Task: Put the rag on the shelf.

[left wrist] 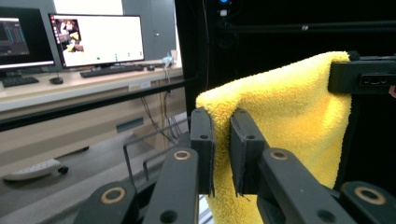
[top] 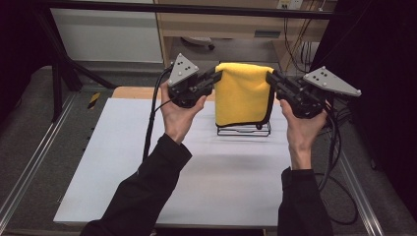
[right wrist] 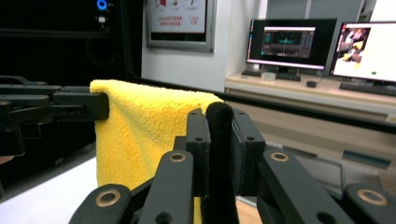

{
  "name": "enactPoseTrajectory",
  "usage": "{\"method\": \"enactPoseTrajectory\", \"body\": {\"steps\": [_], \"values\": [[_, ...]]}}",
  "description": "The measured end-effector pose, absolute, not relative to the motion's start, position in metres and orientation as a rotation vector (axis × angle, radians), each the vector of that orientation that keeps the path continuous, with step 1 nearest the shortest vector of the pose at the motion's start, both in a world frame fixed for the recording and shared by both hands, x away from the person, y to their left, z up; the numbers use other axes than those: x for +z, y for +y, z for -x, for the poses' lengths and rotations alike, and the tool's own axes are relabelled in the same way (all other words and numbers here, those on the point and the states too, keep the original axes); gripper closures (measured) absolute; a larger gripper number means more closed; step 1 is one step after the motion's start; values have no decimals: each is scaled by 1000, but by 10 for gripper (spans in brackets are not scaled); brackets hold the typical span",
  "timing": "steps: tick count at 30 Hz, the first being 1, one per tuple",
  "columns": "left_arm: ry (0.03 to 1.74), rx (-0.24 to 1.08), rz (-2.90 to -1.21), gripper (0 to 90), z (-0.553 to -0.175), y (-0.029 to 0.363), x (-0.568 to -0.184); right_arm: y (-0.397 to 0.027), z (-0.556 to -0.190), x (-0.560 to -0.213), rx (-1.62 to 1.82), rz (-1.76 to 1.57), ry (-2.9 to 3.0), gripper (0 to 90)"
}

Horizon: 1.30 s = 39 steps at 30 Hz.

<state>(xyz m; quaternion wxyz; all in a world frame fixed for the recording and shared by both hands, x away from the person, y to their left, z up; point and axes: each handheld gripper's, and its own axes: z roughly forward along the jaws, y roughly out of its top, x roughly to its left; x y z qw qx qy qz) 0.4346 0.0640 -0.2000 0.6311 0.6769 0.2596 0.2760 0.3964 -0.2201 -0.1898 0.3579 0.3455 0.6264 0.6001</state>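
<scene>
High view: a yellow towel [top: 243,94] hangs folded over a black wire rack [top: 244,130] standing at the far middle of the white worktop [top: 123,167]. The left hand-held gripper [top: 217,76] pinches the towel's top left corner, and the right hand-held gripper [top: 269,76] pinches its top right corner. Left gripper view has the jaws pressed on the yellow fold [left wrist: 280,121]. Right gripper view has the jaws clamped on the towel's black edging [right wrist: 219,140], with the yellow cloth [right wrist: 140,130] draping to the left.
</scene>
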Motion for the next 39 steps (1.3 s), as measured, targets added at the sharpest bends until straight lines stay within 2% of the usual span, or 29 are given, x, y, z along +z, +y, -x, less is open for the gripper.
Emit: {"method": "enactPoseTrajectory", "body": {"steps": [21, 39], "values": [[540, 690, -1451, 806, -453, 55, -143, -225, -411, -138, 1572, -817, 1504, 797], [552, 736, -1412, 805, -494, 48, -120, -226, -456, -114, 1589, -808, 1462, 796]]}}
